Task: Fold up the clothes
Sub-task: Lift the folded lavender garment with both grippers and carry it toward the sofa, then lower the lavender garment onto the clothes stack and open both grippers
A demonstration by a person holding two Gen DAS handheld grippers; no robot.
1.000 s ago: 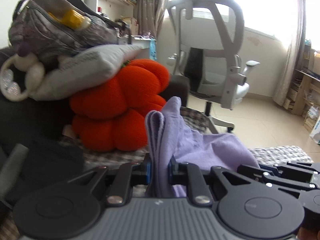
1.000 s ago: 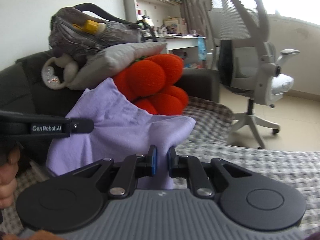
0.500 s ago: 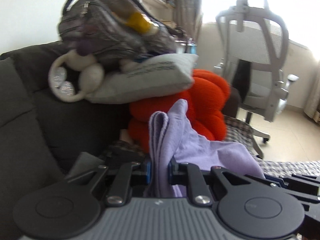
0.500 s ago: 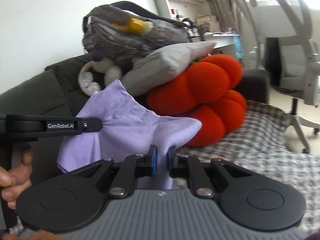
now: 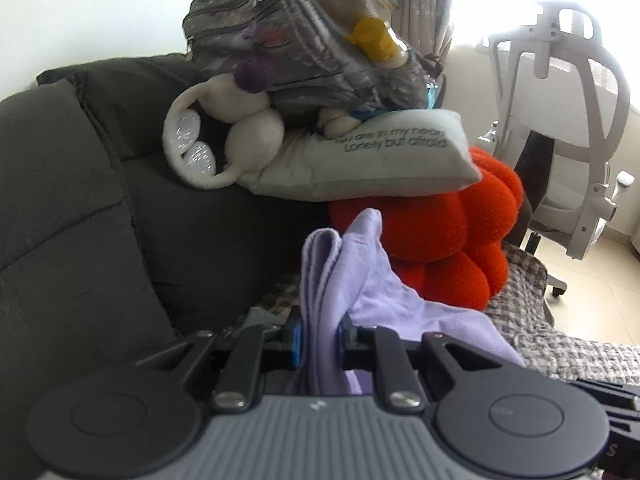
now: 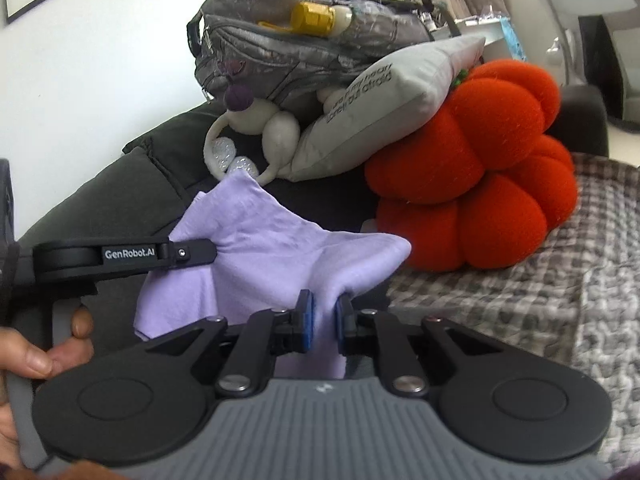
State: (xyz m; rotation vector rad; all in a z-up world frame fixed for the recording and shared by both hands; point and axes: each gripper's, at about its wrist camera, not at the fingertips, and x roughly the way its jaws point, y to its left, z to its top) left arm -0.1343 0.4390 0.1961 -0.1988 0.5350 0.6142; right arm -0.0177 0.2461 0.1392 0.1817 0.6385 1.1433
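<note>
Currently the lilac garment [image 6: 264,240] hangs in the air between both tools, above the checked cover [image 6: 520,292]. Left gripper [image 5: 319,340]: blue pads clamped on a bunched, doubled edge that stands up past its fingertips. Right gripper [image 6: 323,322]: pads pinched on another fold, the cloth spreading up and to its left, where the left tool's arm crosses it. Beyond both fingertips: red puffy cushion [image 6: 492,168], grey printed pillow [image 5: 376,164] on top, silver backpack [image 5: 304,40] above that, all against the dark sofa [image 5: 80,216]. White office chair [image 5: 560,120] far right of the left gripper. Hand [image 6: 24,356] grips the left tool's handle.
</note>
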